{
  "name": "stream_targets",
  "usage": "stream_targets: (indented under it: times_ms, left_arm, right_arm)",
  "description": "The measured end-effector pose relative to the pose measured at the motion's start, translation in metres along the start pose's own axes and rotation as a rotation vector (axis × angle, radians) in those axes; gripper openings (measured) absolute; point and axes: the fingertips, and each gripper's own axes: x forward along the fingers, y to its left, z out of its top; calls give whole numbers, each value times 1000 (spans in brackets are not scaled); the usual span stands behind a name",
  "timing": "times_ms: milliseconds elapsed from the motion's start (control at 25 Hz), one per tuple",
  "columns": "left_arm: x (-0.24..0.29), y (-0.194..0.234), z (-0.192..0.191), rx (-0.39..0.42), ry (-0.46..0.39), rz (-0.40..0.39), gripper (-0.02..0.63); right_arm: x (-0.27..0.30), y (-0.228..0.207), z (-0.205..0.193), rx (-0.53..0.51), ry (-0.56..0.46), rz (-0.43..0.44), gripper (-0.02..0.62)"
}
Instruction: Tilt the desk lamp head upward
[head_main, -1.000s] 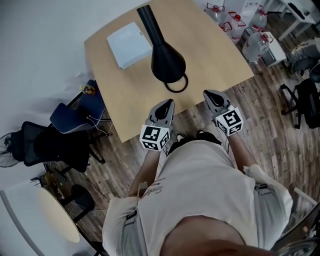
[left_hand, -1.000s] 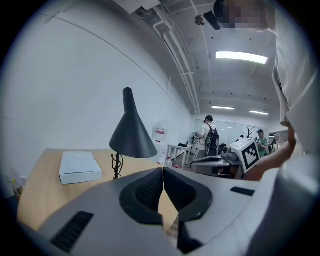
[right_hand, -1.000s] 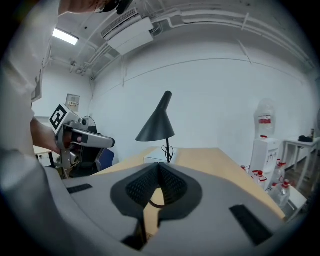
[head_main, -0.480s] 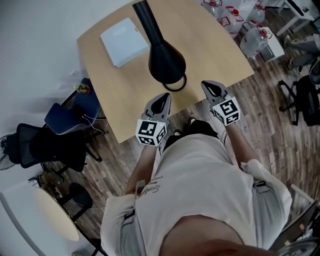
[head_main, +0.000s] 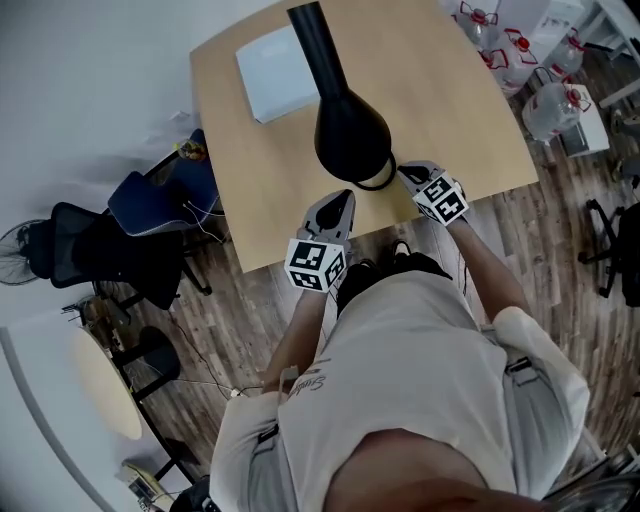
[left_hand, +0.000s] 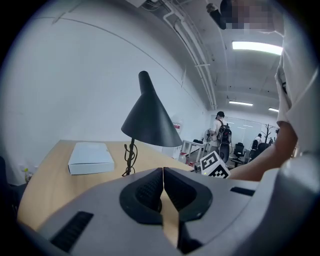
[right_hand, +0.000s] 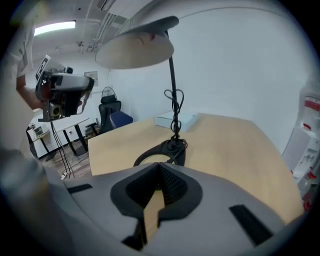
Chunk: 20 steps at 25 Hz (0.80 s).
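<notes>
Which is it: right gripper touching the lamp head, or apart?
Apart. In the right gripper view the lamp head sits well above the shut right gripper, with a clear gap between them.

On table (head_main: 440, 90): desk lamp (head_main: 350, 135) at centre, box (head_main: 280, 72) to its left. Left gripper (head_main: 343, 197) over near table edge; right gripper (head_main: 403, 171) just beside lamp base. Chairs (head_main: 95, 255) left of table, water bottles (head_main: 553, 102) right.

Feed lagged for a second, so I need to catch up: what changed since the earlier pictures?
The right gripper moved forward over the table edge, close beside the lamp base. Nothing was gripped; both grippers are shut. The left gripper, lamp head and white box stayed put.
</notes>
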Motion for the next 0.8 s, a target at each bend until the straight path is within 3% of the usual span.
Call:
stream_targets:
  times_ms: [400, 800]
  left_arm:
    - [20, 15, -1, -47, -1, 73, 17]
    - [30, 16, 4, -51, -14, 92, 17]
  right_arm:
    - [55, -3, -35, -15, 166, 96, -5]
    - [64, -5, -54, -33, 275, 108, -5]
